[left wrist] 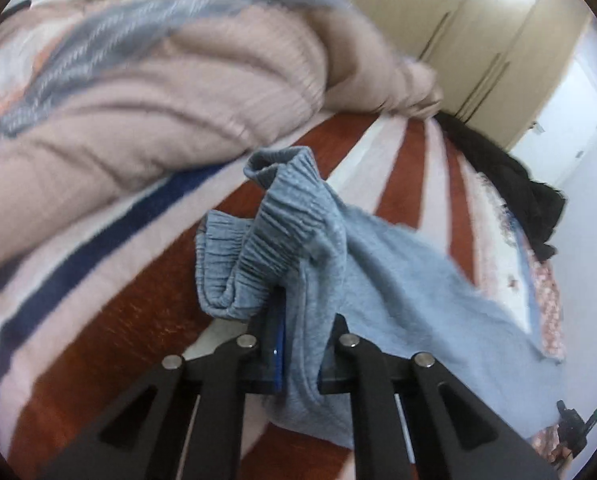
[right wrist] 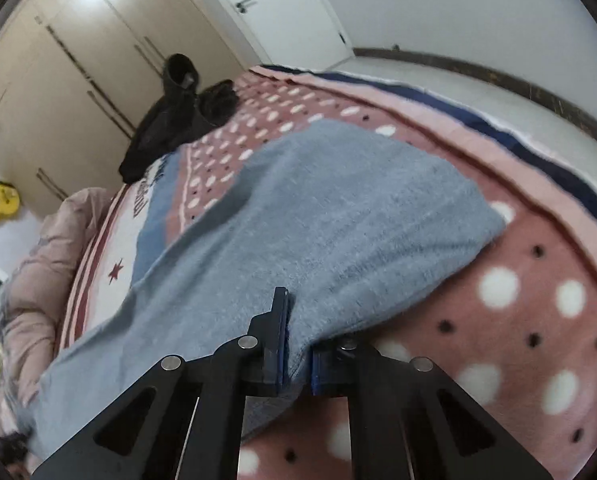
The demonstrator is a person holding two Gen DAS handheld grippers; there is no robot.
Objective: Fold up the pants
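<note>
The light blue fleece pants (left wrist: 398, 280) lie across a patterned bed blanket (left wrist: 110, 320). In the left wrist view my left gripper (left wrist: 302, 344) is shut on the pants just below the gathered elastic waistband (left wrist: 266, 216), which bunches up above the fingers. In the right wrist view the pants (right wrist: 318, 216) spread away over the polka-dot blanket (right wrist: 538, 320). My right gripper (right wrist: 298, 352) is shut on the near edge of the pants; cloth covers most of the right finger.
A pink quilt (left wrist: 138, 92) is heaped at the far side of the bed. Dark clothes (right wrist: 178, 116) lie by the bed's edge near the beige wardrobe (right wrist: 58, 60). A white door (right wrist: 282, 4) and the floor lie beyond the bed.
</note>
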